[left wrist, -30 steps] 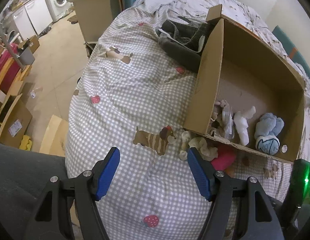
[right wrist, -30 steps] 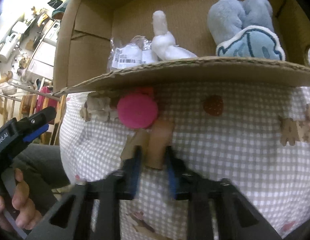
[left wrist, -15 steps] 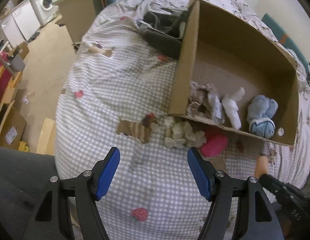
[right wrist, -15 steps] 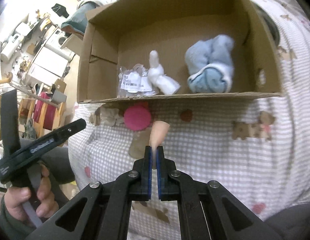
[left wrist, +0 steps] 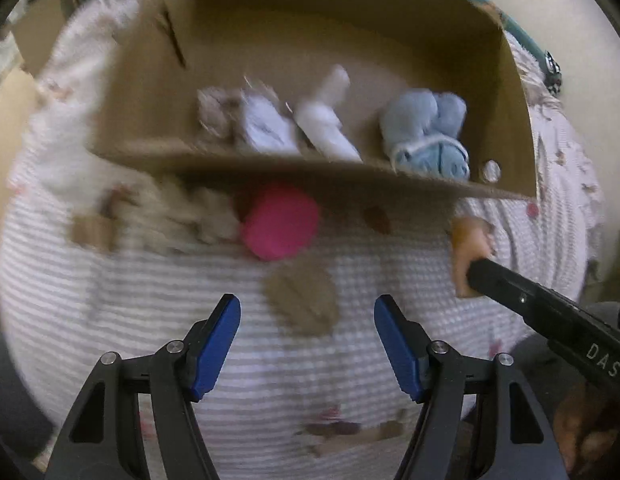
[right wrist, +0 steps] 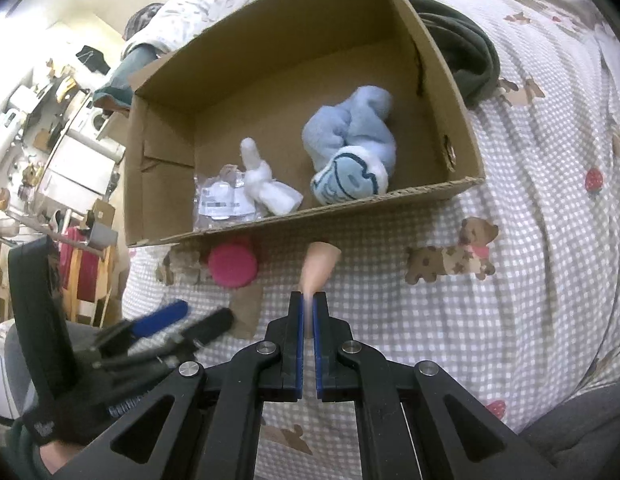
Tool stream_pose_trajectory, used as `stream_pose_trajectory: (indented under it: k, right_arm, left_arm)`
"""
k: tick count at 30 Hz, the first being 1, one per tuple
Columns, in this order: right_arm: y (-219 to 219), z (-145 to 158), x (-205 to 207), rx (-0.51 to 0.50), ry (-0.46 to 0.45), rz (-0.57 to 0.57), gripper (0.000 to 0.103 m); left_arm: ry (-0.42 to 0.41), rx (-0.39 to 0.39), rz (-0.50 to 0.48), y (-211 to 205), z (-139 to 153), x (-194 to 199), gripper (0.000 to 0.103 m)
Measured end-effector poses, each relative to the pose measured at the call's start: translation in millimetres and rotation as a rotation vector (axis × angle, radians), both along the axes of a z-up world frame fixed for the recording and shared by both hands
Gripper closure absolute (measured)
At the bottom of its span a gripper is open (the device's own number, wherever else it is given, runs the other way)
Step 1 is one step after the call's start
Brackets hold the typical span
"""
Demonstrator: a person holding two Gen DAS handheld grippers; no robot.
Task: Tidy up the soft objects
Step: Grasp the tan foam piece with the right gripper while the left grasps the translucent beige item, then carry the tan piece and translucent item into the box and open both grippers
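Observation:
An open cardboard box lies on a checked bedspread. Inside are a blue plush, a white soft toy and a clear packet. A pink round soft object and a beige fuzzy toy lie on the bedspread just in front of the box. My right gripper is shut on a peach soft piece, held above the bedspread before the box's front wall. My left gripper is open and empty, pointed at the pink object.
A dark green garment lies behind the box. A washing machine, shelves and red items stand on the floor to the left of the bed. The left wrist view is motion-blurred.
My left gripper has swung right and closer to the box front and the pink object. My right gripper has lifted the peach piece and drawn back a little.

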State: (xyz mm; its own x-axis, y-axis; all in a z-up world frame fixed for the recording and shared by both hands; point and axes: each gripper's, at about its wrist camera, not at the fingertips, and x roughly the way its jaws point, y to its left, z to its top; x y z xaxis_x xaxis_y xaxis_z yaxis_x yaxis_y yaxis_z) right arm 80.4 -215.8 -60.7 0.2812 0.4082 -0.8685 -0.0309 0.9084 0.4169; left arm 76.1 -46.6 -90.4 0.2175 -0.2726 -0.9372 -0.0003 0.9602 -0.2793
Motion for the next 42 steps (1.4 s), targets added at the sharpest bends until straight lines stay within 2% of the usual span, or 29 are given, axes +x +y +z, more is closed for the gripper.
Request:
stream_pose_trajectory:
  k: [2, 4, 5, 7, 10, 11, 19, 24, 28, 37, 42]
  right_arm:
    - [-4.2, -0.2, 0.4, -0.01, -0.002, -0.014, 0.097]
    - [-6.1, -0.6, 1.2, -0.005, -0.004, -0.023, 0.097]
    - [-6.4, -0.4, 1.6, -0.005, -0.005, -0.024, 0.097]
    - [-6.3, -1.2, 1.9, -0.008, -0.004, -0.023, 0.097]
    - [-4.0, -2.1, 2.1, -0.01, -0.002, -0.017, 0.097]
    - [-3.5, -2.2, 2.2, -0.009, -0.002, -0.015, 0.097]
    - [0.1, -8.3, 3.1, -0.02, 0.017, -0.003, 0.097]
    - [4.4, -10.1, 1.7, -0.03, 0.019, 0.013, 0.097]
    - [6.4, -8.2, -0.9, -0.035, 0.006, 0.022, 0.097]
    - [18.7, 37.0, -23.6, 0.059, -0.189, 0.113, 0.097]
    - [21.0, 56.8, -29.2, 0.076, -0.281, 0.115, 0.097]
  left_arm:
    - [0.029, 0.026, 0.006, -2.4, -12.4, 4.3, 0.037]
    - [0.027, 0.041, 0.021, -1.9, -16.9, 7.1, 0.052]
    - [0.03, 0.046, 0.03, -0.8, -18.6, 9.6, 0.056]
    - [0.044, 0.022, 0.042, 2.1, -20.2, 11.3, 0.066]
    - [0.044, -0.009, 0.042, 5.1, -17.5, 10.6, 0.088]
    - [0.042, -0.016, 0.034, 6.8, -15.5, 11.0, 0.089]
    - [0.033, 0.008, 0.06, 21.1, 4.7, -0.6, 0.091]
    - [0.005, 0.084, 0.103, 37.2, 14.2, -11.5, 0.091]
    - [-0.008, 0.116, 0.125, 48.5, 17.5, -15.4, 0.091]
    - [-0.124, 0.173, 0.155, 48.4, 49.9, -39.6, 0.091]
    - [-0.2, 0.133, 0.171, 48.4, 76.6, -37.3, 0.091]
